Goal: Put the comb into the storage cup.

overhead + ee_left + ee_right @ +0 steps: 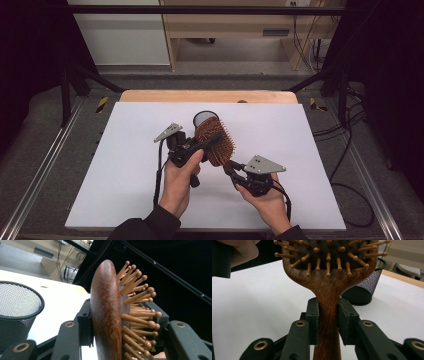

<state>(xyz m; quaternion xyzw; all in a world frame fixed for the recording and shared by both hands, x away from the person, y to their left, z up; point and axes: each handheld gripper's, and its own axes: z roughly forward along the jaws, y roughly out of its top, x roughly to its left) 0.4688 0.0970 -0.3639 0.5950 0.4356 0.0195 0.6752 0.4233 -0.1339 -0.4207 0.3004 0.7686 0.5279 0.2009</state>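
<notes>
The right gripper clamped the handle of the wooden hairbrush, holding it up above the white table, while the left gripper had closed across the head, one jaw on the wooden back and the other against the pegs. The mesh cup stood just behind it. To hand over well, the right jaws should let go only once the left grip felt firm, since pegs give poor purchase
</notes>
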